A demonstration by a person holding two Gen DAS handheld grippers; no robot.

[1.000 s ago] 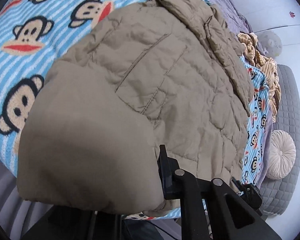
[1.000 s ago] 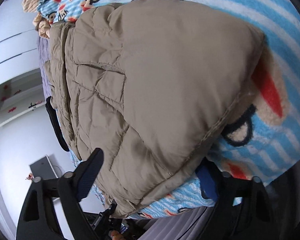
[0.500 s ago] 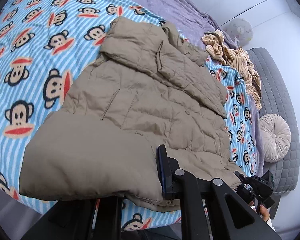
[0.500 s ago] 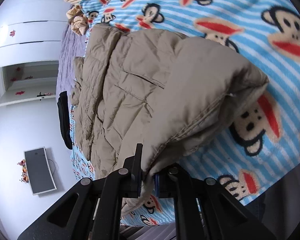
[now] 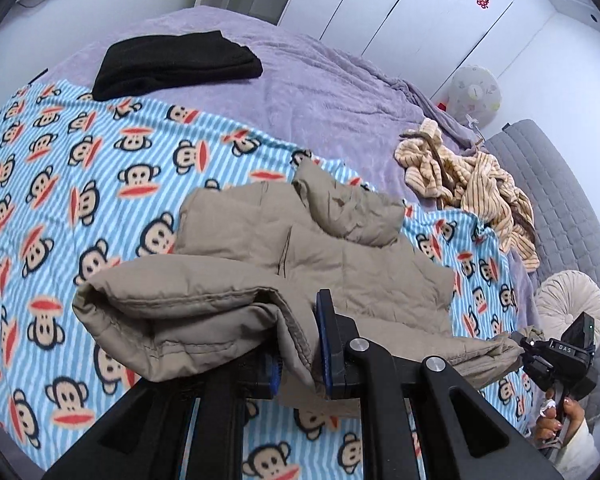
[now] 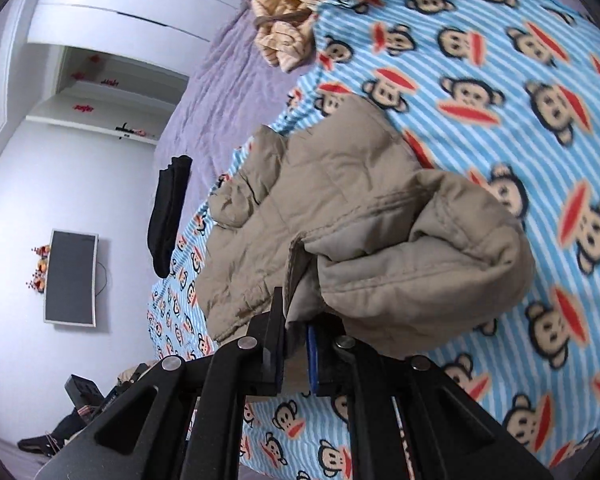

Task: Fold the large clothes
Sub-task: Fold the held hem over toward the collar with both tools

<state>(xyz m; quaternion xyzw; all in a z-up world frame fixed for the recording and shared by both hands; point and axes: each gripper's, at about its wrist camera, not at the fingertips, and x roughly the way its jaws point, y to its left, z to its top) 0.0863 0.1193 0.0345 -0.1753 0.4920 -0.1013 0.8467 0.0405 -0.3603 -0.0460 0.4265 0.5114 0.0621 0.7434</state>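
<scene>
Blue striped monkey-print blanket [image 5: 100, 184] spread over a purple bedspread [image 5: 320, 92]. Folded black garment [image 5: 172, 64] lying on the purple part, apart from a crumpled tan striped garment [image 5: 472, 184] at the blanket's far corner. Round cream cushion [image 5: 568, 304] beside a grey quilted headboard [image 5: 560, 200]. Wall-mounted screen [image 6: 70, 278]; white wardrobe doors [image 5: 400, 8].

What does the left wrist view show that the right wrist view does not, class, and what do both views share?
Only the left wrist view shows the round cream cushion, the grey quilted headboard, and the right gripper pinching the jacket's far corner.

Only the right wrist view shows the wall-mounted screen and the open shelf.

Both show the tan puffer jacket clamped in that view's own gripper, the monkey-print blanket, the purple bedspread, the folded black garment and the striped beige clothing.
</scene>
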